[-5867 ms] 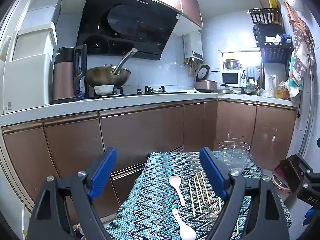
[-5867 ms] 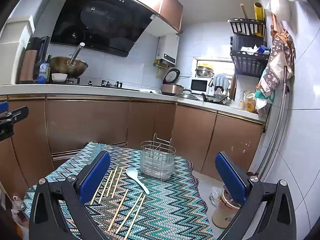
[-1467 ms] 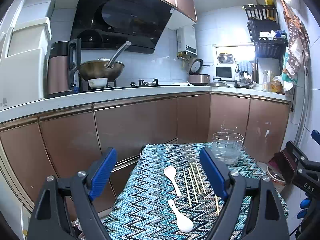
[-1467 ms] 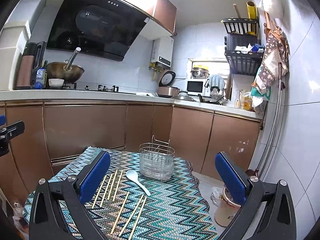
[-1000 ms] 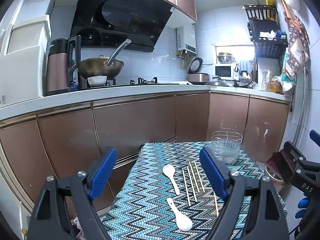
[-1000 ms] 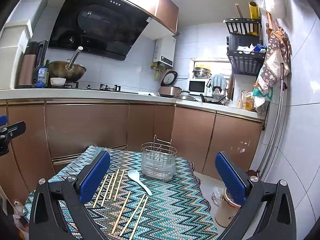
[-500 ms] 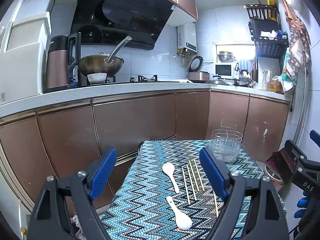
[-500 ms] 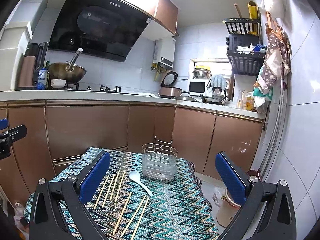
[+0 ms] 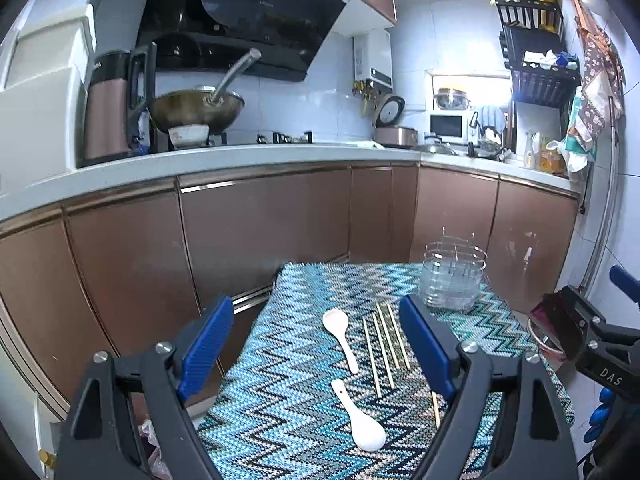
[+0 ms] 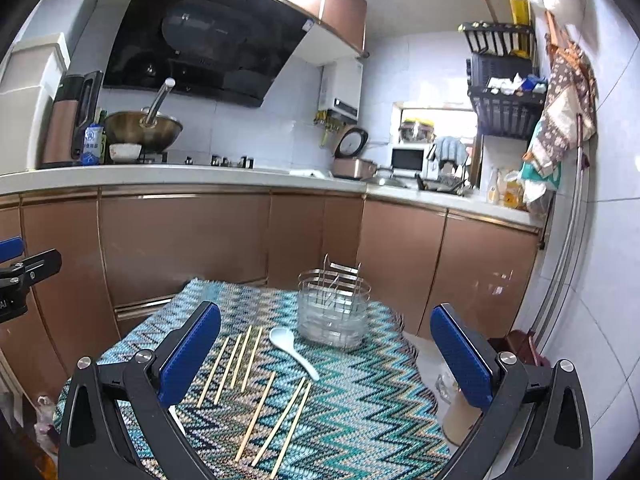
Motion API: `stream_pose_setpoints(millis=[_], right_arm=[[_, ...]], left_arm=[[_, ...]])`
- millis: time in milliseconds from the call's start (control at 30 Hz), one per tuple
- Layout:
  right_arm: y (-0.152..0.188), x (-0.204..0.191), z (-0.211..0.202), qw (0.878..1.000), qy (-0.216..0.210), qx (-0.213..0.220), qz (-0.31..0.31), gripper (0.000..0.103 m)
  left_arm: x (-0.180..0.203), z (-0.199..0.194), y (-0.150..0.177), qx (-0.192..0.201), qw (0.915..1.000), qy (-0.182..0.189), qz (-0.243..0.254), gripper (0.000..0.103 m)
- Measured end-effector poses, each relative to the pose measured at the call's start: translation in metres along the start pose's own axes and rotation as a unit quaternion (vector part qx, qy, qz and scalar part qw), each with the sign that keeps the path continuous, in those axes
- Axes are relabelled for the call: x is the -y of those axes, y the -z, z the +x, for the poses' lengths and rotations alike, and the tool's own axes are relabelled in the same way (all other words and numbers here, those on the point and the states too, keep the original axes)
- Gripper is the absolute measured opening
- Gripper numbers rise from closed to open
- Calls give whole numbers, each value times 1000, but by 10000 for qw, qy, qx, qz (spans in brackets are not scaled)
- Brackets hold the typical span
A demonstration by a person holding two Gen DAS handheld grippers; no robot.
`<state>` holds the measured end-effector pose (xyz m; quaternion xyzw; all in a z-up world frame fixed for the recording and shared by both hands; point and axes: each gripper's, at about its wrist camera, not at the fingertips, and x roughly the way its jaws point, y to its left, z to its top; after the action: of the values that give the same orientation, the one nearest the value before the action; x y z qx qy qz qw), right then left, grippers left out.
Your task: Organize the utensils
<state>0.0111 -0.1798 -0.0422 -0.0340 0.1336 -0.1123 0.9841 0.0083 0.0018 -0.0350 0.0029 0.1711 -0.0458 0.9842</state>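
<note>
A small table wears a blue zigzag cloth (image 9: 288, 396) (image 10: 360, 404). On it lie two white spoons: one (image 9: 340, 332) (image 10: 292, 350) further back, one (image 9: 362, 420) closer to me. Several bamboo chopsticks (image 9: 386, 340) (image 10: 240, 360) lie loose beside them. A wire and clear utensil holder (image 9: 452, 280) (image 10: 332, 310) stands at the cloth's far end. My left gripper (image 9: 316, 350) hovers open above the near side, nothing between its blue pads. My right gripper (image 10: 324, 354) is open too, held above the chopsticks and the spoon.
Brown cabinet doors (image 9: 248, 232) under a white counter (image 10: 200, 174) wrap the room behind the table. A wok (image 9: 196, 110) sits on the stove. A bucket (image 10: 460, 412) stands on the floor right of the table, near the tiled wall.
Both grippers stayed open and drifted slightly; the table and holder shifted a little in each view. No utensil has moved.
</note>
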Motion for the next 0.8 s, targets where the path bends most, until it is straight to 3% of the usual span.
stream_pose_setpoints(millis=[167,333,400,500,600,633,800], right_arm=[[13,5,25,9986,-198,-477,114,103],[35,13,65,9888,-732,-1235,415,102],[45,18,82,9796,-1076,-1537,716,97],[61,25,105,9625,-1549,-1933,1103,79],[73,24,124,9514,-1778,-2213,1193,63],[76,25,130,9465,-1875,-2307,1258,58],[89,33,154,9298,-2111,-2650,1442,44]], left_arm=[[0,28,8,-522,9983,256,-54,84],[-6,80,26,-1506,9837,888,-423,84],[-10,107,37,-2090,9663,1319,-718,83],[-12,135,51,-2633,9465,1615,-935,83],[-8,154,60,-2931,9354,1713,-992,83],[-8,162,63,-3085,9282,1784,-1071,82],[-6,198,80,-3681,9039,1756,-1290,78]])
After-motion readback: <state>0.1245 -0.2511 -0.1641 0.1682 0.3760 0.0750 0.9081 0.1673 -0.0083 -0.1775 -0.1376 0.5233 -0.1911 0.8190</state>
